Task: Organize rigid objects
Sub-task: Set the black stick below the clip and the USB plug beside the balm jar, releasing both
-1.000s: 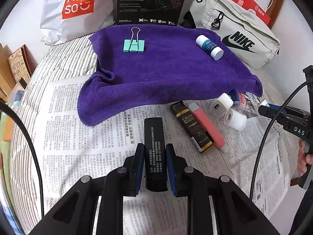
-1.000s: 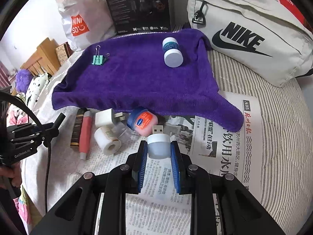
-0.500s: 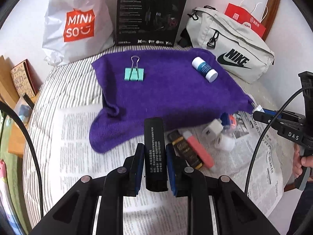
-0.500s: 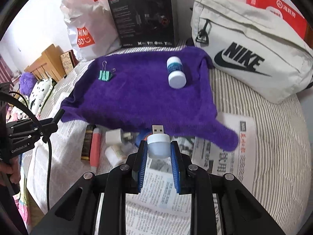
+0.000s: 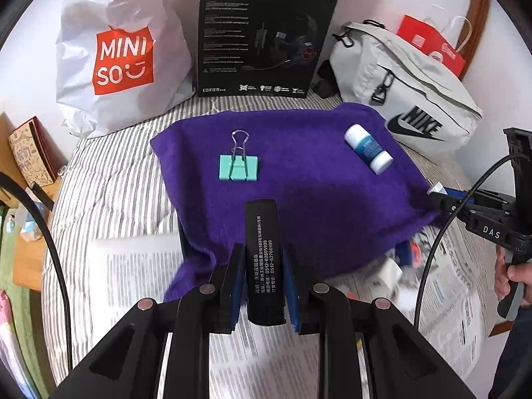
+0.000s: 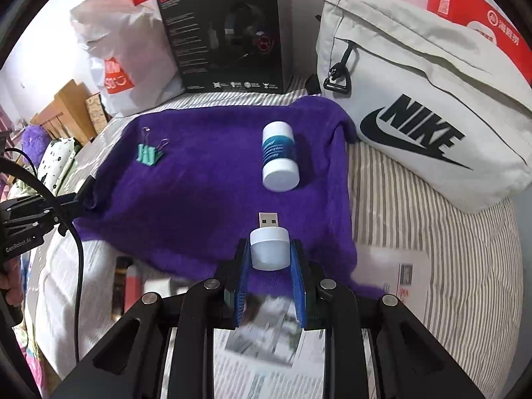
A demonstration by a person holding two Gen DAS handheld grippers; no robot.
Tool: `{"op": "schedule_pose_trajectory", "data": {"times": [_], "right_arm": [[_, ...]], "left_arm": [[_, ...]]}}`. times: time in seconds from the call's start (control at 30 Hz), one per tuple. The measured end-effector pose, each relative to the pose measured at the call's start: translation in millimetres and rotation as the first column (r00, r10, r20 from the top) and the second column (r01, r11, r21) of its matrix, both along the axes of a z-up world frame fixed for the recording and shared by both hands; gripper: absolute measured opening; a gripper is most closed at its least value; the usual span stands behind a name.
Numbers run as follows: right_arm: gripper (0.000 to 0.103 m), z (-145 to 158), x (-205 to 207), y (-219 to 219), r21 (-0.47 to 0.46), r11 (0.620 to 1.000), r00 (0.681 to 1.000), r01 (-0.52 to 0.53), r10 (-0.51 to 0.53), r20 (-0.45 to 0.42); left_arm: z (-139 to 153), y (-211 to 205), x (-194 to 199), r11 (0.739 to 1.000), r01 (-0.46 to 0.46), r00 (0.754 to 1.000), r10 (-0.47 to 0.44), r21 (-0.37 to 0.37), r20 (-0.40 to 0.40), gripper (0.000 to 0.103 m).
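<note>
My left gripper (image 5: 262, 272) is shut on a long black bar with white print (image 5: 262, 252), held over the near edge of the purple towel (image 5: 299, 179). On the towel lie a green binder clip (image 5: 238, 166) and a small white and blue bottle (image 5: 368, 148). My right gripper (image 6: 268, 259) is shut on a small white USB lamp (image 6: 268, 246), its plug pointing forward above the towel (image 6: 206, 193). The clip (image 6: 149, 153) and the bottle (image 6: 278, 158) also show in the right wrist view. The right gripper appears at the left wrist view's right edge (image 5: 442, 196).
Newspaper (image 5: 133, 266) covers the striped bed in front of the towel, with blurred small items (image 6: 129, 286) at its edge. Behind stand a white shopping bag (image 5: 116, 50), a black headset box (image 5: 259, 36) and a grey Nike bag (image 6: 415, 106).
Both grippers rose and moved forward from the newspaper to above the towel's near edge, each keeping its object. The loose items on the newspaper slid down and out of the middle of view.
</note>
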State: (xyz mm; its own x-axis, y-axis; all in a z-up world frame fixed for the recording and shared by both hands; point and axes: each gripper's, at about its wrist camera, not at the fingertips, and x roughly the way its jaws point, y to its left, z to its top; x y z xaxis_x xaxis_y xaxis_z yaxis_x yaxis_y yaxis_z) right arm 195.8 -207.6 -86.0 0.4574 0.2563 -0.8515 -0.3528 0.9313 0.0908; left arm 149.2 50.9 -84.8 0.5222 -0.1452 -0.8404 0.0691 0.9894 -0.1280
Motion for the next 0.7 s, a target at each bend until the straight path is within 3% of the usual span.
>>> {"op": "schedule_pose_trajectory", "data": {"times": [0.7], "right_arm": [[0.024,-39.8,53.9,17.8,-0.076,0.996,0.998,-0.038,0.034,-0.057]], "left_arm": [[-43.0,8.7,64.2,0.999,-0.001,0.997,0.004,0.042,-0.075,0.021]]}}
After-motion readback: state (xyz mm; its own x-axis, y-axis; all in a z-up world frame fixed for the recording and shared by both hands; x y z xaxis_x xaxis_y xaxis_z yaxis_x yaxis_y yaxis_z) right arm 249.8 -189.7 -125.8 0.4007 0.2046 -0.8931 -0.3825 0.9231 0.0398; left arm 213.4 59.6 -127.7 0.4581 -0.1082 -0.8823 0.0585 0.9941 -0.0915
